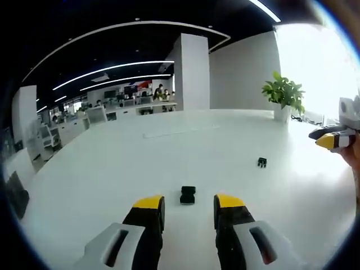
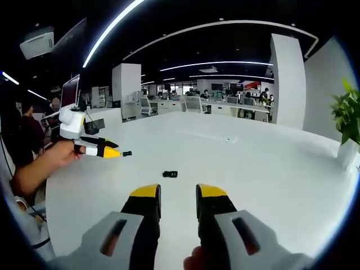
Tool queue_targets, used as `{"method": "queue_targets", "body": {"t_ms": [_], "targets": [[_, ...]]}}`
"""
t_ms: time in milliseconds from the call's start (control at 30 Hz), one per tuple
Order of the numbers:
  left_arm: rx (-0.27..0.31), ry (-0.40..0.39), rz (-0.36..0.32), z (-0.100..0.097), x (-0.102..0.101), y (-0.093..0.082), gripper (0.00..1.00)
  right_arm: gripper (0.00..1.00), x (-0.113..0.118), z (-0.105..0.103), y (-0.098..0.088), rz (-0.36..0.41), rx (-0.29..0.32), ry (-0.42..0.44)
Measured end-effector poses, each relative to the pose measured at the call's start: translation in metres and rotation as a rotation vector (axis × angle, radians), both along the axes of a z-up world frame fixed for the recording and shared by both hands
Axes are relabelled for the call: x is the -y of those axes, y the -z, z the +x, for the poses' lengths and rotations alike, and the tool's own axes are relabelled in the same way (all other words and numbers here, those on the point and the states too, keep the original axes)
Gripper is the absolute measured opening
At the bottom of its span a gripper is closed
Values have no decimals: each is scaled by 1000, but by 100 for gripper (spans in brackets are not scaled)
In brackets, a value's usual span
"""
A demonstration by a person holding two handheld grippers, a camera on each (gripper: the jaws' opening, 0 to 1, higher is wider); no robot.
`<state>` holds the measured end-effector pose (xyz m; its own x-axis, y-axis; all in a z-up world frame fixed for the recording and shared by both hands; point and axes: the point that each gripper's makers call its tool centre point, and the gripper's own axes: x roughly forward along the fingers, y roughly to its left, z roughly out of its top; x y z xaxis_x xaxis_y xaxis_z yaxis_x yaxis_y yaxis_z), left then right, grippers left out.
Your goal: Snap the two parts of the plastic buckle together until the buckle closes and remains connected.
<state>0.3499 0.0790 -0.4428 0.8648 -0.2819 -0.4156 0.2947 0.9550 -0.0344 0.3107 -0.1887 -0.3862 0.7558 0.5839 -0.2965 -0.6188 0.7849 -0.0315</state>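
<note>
Buckle halves apart on white table [image 1: 112,169]: black plastic socket half [image 1: 188,194] ahead of left gripper [image 1: 188,203], jaws parted, empty; black pronged half [image 1: 262,162] farther off. Right gripper [image 2: 178,194] likewise open, empty. Centre over socket, then close squarely.

Quick headcount: two black buckle halves on the white table [image 1: 112,169], one [image 1: 188,194] sitting right ahead of the left gripper [image 1: 189,207] and the other [image 1: 262,162] further off toward the one potted plant [image 1: 284,95]. Two grippers total, the second being the right gripper [image 2: 177,196]. One big white pillar [image 1: 191,70] behind.
</note>
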Motion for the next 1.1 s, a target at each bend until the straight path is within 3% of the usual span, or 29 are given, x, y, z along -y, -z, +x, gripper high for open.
{"method": "queue_targets", "body": {"t_ms": [1100], "targets": [[-69, 20, 20, 14, 7, 17, 27, 24, -6, 3, 0, -2, -4, -17]]}}
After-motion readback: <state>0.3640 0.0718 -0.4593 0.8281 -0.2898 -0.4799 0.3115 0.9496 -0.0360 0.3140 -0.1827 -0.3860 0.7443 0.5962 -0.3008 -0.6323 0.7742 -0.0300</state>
